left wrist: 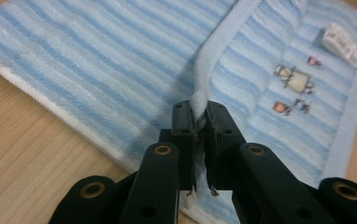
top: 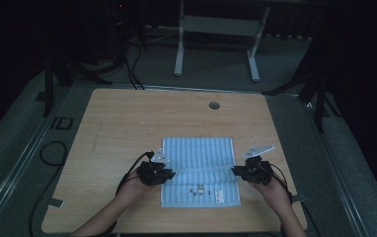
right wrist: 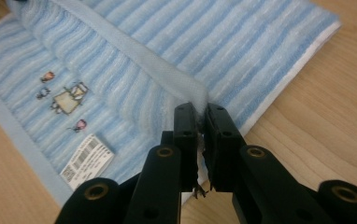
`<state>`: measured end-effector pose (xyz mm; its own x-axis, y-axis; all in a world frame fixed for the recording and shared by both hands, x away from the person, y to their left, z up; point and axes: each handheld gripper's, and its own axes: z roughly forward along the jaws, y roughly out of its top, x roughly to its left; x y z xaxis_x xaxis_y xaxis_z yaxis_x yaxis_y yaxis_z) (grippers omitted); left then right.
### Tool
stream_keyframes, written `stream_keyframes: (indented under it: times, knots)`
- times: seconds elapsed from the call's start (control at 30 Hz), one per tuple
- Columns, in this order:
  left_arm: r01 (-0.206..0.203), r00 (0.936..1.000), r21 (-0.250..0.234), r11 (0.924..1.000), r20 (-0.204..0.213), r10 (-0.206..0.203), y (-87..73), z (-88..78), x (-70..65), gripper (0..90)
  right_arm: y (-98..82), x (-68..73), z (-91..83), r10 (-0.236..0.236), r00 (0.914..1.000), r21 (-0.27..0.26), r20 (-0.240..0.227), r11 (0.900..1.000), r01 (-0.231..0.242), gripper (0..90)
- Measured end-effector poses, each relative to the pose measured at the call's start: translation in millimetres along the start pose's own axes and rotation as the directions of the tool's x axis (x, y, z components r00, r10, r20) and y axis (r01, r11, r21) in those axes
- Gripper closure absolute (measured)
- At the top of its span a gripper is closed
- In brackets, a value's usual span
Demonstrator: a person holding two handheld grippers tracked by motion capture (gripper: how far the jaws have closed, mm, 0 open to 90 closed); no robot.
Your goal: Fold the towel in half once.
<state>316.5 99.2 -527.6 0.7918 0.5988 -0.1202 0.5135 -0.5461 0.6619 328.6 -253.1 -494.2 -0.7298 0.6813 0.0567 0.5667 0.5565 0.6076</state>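
**Both grippers pinch the towel's folded-over edge**

A blue-and-white striped towel (top: 199, 170) lies on the wooden table (top: 127, 123), near the person's side and roughly midway between the two hands. The left gripper (top: 163, 174) sits at the towel's left border, the right gripper (top: 239, 171) at its right border, each held low over the tabletop.

In the left gripper view, the jaws are drawn close together with the towel's pale blue hem (left wrist: 214, 51) clamped between them; the hem runs up and away from the jaws as a raised ridge across the striped cloth. In the right gripper view the jaws are likewise nearly together, gripping a corner of the same hem (right wrist: 134, 60) where it meets the towel's white side edge.

The near part of the towel lies flat (it carries a small embroidered motif (left wrist: 294, 80) and a white barcode label (right wrist: 87, 160)). In the high view a light band crosses the towel between the two grippers, and the motif and label sit just below it, toward the person.
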Motion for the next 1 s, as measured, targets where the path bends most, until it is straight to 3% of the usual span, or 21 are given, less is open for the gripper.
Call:
stream_keyframes:
  times: [0.13, 0.2, 0.27, 0.33, 0.43, 0.5, 0.63, 0.73, 0.83, 1.0]
  knots:
    - [-0.005, 1.0, -0.029, 0.9996, -0.003, 0.005, 5.2, -7.8, -0.6, 82.5, 2.8, -1.6, 0.3, -0.003, 1.0, 0.006, 0.005, 1.0, 0.003, 83.6]
    - [-0.04, 0.9992, -0.071, 0.9966, -0.012, 0.039, 9.8, -24.6, -10.2, 82.5, 5.4, 5.2, -16.0, -0.018, 0.9998, -0.036, 0.002, 0.999, 0.018, 83.6]
    - [-0.082, 0.9967, -0.076, 0.9938, -0.008, 0.081, 8.7, -35.8, -21.3, 81.0, 2.8, 12.1, -29.5, -0.025, 0.9997, -0.065, 0.0, 0.998, 0.025, 83.5]
    - [-0.117, 0.9926, -0.057, 0.9915, 0.026, 0.119, 2.3, -42.9, -33.9, 77.4, -7.1, 23.8, -43.4, -0.024, 0.9994, -0.085, -0.024, 0.996, 0.022, 82.3]
    - [-0.108, 0.991, -0.003, 0.9941, 0.079, 0.108, -9.2, -48.3, -47.2, 60.0, -36.8, 41.9, -57.8, -0.009, 0.9974, -0.089, -0.071, 0.996, 0.003, 71.0]
    - [-0.107, 0.9896, 0.016, 0.9942, 0.099, 0.105, -14.0, -51.2, -51.1, 54.2, -49.8, 42.3, -62.1, 0.038, 0.9973, -0.073, -0.063, 0.996, -0.042, 67.7]
    - [-0.105, 0.9894, 0.031, 0.994, 0.105, 0.101, -13.5, -51.0, -50.3, 49.2, -57.0, 35.2, -64.1, 0.079, 0.9958, -0.068, -0.047, 0.994, -0.082, 64.0]
    - [-0.104, 0.9906, 0.038, 0.9938, 0.093, 0.1, -11.9, -47.7, -47.0, 48.7, -53.8, 31.8, -61.4, 0.082, 0.9956, -0.058, -0.046, 0.995, -0.085, 63.9]
    - [-0.086, 0.9921, 0.035, 0.9957, 0.095, 0.082, -9.9, -39.3, -37.6, 46.2, -44.3, 27.3, -50.3, 0.065, 0.9961, -0.052, -0.06, 0.996, -0.068, 62.0]
    - [-0.053, 0.9977, 0.042, 0.9977, 0.045, 0.051, -8.4, -26.7, -15.0, 42.7, -25.0, 16.8, -27.1, 0.03, 0.9984, -0.023, -0.048, 0.999, -0.031, 60.1]
